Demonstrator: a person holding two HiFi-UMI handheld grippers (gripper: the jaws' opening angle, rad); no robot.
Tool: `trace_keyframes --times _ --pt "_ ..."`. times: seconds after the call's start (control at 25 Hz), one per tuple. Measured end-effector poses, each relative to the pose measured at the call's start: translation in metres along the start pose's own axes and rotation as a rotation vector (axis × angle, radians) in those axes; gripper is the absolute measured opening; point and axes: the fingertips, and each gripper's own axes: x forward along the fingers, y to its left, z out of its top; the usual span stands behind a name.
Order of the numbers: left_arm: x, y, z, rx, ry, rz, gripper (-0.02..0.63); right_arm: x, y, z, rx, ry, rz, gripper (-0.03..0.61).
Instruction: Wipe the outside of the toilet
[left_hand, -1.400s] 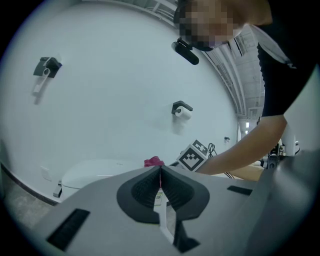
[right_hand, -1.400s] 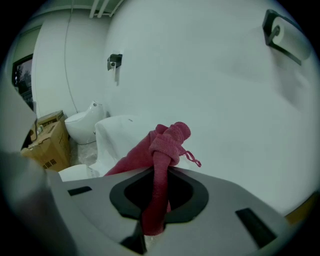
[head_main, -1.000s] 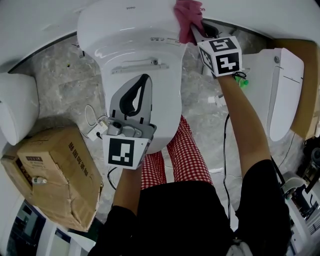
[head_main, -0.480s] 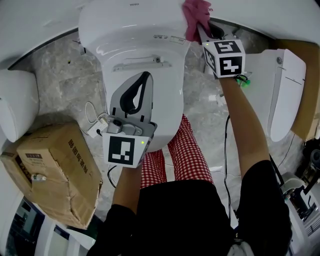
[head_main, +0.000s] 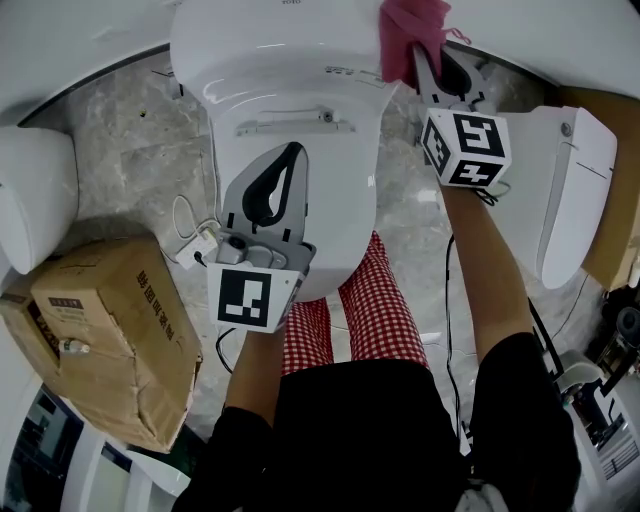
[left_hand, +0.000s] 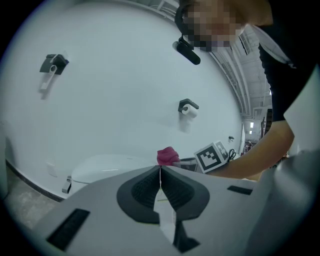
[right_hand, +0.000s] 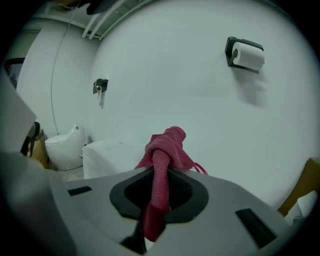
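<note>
The toilet (head_main: 270, 60) fills the upper centre, its tank cut off by the top edge. A cardboard box (head_main: 110, 330) crowds the lower left. Mid-frame, the left gripper (head_main: 288, 158) is closed and empty. At upper right, the right gripper (head_main: 425, 70) clamps the pink cloth (head_main: 410, 28) against the tank's corner.

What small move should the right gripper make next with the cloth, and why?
Probably sweep the cloth leftward along the toilet: the right gripper clamps it at the right rear edge, and most white surface lies to its left.

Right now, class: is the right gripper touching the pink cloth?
Touching. The right gripper view shows the right gripper pinching the pink cloth between its jaws.
</note>
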Motion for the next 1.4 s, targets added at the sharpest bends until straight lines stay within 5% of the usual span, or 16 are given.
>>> trace_keyframes --times 0.32,0.52,0.92,1.4 --pt "-0.015 0.027 0.001 -0.011 -0.025 0.038 0.011 -0.021 0.059 0.042 0.042 -0.196 0.019 0.055" --pt "-0.029 0.048 -0.001 -0.013 -0.008 0.070 0.011 -0.020 0.118 0.055 0.062 -0.248 0.114 0.055" --pt "-0.055 0.092 -0.009 -0.035 -0.002 0.137 0.011 0.008 0.231 0.052 0.038 -0.230 0.318 0.055" --pt "-0.081 0.137 -0.029 -0.075 0.033 0.180 0.011 0.042 0.302 0.028 -0.069 -0.144 0.389 0.055"
